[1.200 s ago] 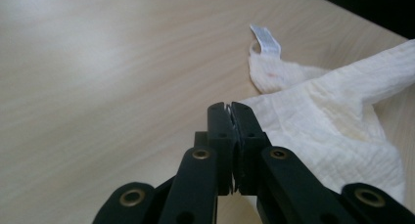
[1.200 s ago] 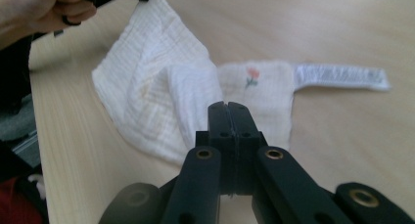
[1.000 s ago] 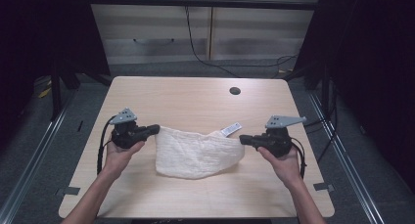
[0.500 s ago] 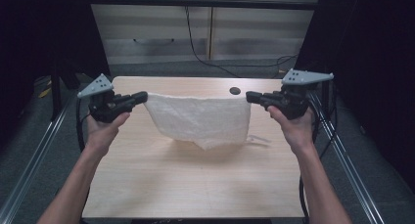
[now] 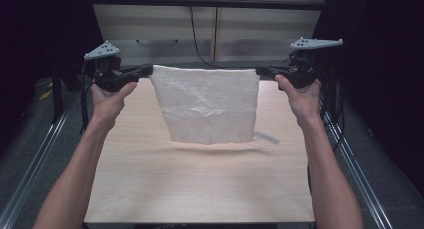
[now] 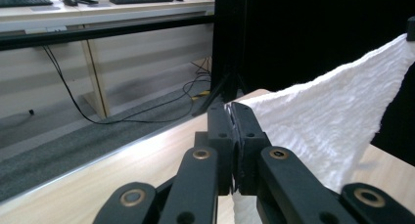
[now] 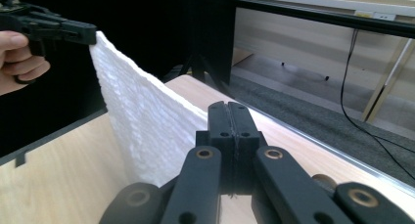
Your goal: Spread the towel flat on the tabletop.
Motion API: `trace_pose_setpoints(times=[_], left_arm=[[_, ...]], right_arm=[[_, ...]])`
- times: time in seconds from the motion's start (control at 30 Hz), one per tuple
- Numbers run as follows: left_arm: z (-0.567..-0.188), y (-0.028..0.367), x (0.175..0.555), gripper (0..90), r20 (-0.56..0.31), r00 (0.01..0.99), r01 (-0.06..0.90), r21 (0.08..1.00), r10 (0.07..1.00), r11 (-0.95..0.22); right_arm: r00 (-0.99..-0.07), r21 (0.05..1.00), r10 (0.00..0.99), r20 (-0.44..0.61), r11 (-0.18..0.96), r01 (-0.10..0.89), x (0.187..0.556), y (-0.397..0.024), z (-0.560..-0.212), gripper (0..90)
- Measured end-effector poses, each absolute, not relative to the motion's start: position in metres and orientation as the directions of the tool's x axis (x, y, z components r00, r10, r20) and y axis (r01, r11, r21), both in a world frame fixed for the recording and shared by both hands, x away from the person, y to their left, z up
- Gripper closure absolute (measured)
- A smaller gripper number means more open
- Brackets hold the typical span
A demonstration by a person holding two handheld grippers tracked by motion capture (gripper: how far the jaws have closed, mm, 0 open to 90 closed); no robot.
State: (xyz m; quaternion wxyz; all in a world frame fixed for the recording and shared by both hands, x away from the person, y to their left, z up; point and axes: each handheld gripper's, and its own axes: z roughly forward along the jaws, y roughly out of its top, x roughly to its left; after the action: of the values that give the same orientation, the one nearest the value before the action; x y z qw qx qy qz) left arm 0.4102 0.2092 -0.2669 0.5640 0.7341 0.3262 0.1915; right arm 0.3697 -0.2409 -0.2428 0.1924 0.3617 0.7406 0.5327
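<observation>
White cloth (image 5: 205, 104) stretched flat and hanging above the table (image 5: 200, 184), left gripper (image 5: 146, 70) clamped on its upper left corner, right gripper (image 5: 261, 70) clamped on its upper right corner, lower edge clear of the tabletop.

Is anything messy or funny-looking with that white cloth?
Nothing stands out. The white cloth hangs flat and stretched between the left gripper and the right gripper, each shut on a top corner. Its top edge is about level, and its bottom edge hangs above the table.
</observation>
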Motion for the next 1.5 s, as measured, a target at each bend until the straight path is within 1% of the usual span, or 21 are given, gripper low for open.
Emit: trace_pose_setpoints(times=[0.1,0.13,0.23,0.3,0.33,0.37,0.43,0.47,0.5,0.53,0.57,0.6,0.63,0.67,0.7,0.73,1.0,1.3,1.37,1.4,1.5], left_arm=[[-0.266,0.208,0.409,88.3,-0.082,0.718,0.252,0.956,0.692,-0.148],[-0.267,0.206,0.407,88.3,-0.067,0.719,0.246,0.955,0.691,-0.163],[-0.278,0.203,0.397,88.3,-0.045,0.734,0.237,0.952,0.677,-0.193],[-0.299,0.204,0.384,88.3,-0.032,0.751,0.228,0.95,0.66,-0.213],[-0.299,0.204,0.384,88.3,-0.032,0.751,0.228,0.95,0.66,-0.213],[-0.316,0.205,0.376,88.3,-0.045,0.762,0.237,0.948,0.646,-0.214],[-0.331,0.206,0.368,88.3,-0.056,0.776,0.244,0.945,0.629,-0.216],[-0.331,0.206,0.368,88.3,-0.056,0.776,0.244,0.945,0.629,-0.216],[-0.346,0.208,0.36,88.3,-0.076,0.787,0.26,0.941,0.612,-0.218],[-0.346,0.208,0.36,88.3,-0.076,0.787,0.26,0.941,0.612,-0.218],[-0.354,0.209,0.356,88.3,-0.081,0.787,0.268,0.938,0.611,-0.221],[-0.367,0.211,0.35,88.3,-0.108,0.79,0.291,0.933,0.603,-0.213],[-0.367,0.211,0.35,88.3,-0.108,0.79,0.291,0.933,0.603,-0.213],[-0.379,0.213,0.344,88.3,-0.121,0.79,0.306,0.927,0.601,-0.216],[-0.379,0.213,0.344,88.3,-0.121,0.79,0.306,0.927,0.601,-0.216],[-0.384,0.214,0.341,88.2,-0.127,0.789,0.316,0.923,0.601,-0.219],[-0.417,0.216,0.319,88.2,-0.161,0.798,0.367,0.894,0.581,-0.256],[-0.437,0.219,0.292,88.0,-0.142,0.818,0.386,0.854,0.557,-0.349],[-0.444,0.22,0.286,88.0,-0.145,0.823,0.392,0.845,0.55,-0.364],[-0.451,0.221,0.282,87.9,-0.163,0.822,0.407,0.838,0.546,-0.364],[-0.457,0.221,0.278,87.8,-0.164,0.822,0.416,0.826,0.546,-0.38]], right_arm=[[-0.659,0.933,0.744,0.109,0.151,0.325,0.372,-0.244,-0.244,90.0],[-0.659,0.933,0.744,0.109,0.151,0.325,0.372,-0.244,-0.244,90.0],[-0.661,0.918,0.743,0.107,0.182,0.353,0.365,-0.243,-0.263,90.0],[-0.663,0.899,0.742,0.104,0.214,0.381,0.358,-0.242,-0.281,90.0],[-0.663,0.899,0.742,0.104,0.214,0.381,0.358,-0.242,-0.281,90.0],[-0.665,0.884,0.738,0.116,0.229,0.408,0.35,-0.243,-0.3,90.0],[-0.67,0.872,0.73,0.134,0.234,0.429,0.341,-0.244,-0.319,90.0],[-0.67,0.872,0.73,0.134,0.234,0.429,0.341,-0.244,-0.319,90.0],[-0.672,0.86,0.725,0.147,0.242,0.45,0.333,-0.245,-0.336,90.0],[-0.672,0.86,0.725,0.147,0.242,0.45,0.333,-0.245,-0.336,90.0],[-0.675,0.854,0.721,0.155,0.246,0.459,0.329,-0.246,-0.343,90.0],[-0.682,0.842,0.712,0.167,0.258,0.474,0.321,-0.247,-0.357,90.0],[-0.682,0.842,0.712,0.167,0.258,0.474,0.321,-0.247,-0.357,90.0],[-0.684,0.831,0.708,0.177,0.265,0.49,0.314,-0.247,-0.369,90.0],[-0.684,0.831,0.708,0.177,0.265,0.49,0.314,-0.247,-0.369,90.0],[-0.687,0.825,0.702,0.186,0.269,0.498,0.307,-0.246,-0.38,90.0],[-0.693,0.808,0.689,0.214,0.274,0.521,0.286,-0.244,-0.409,90.0],[-0.703,0.784,0.671,0.235,0.297,0.545,0.262,-0.24,-0.435,90.0],[-0.704,0.781,0.667,0.246,0.294,0.552,0.258,-0.239,-0.441,90.0],[-0.705,0.772,0.663,0.25,0.303,0.558,0.253,-0.238,-0.446,90.0],[-0.709,0.764,0.657,0.256,0.312,0.565,0.248,-0.236,-0.452,90.0]])
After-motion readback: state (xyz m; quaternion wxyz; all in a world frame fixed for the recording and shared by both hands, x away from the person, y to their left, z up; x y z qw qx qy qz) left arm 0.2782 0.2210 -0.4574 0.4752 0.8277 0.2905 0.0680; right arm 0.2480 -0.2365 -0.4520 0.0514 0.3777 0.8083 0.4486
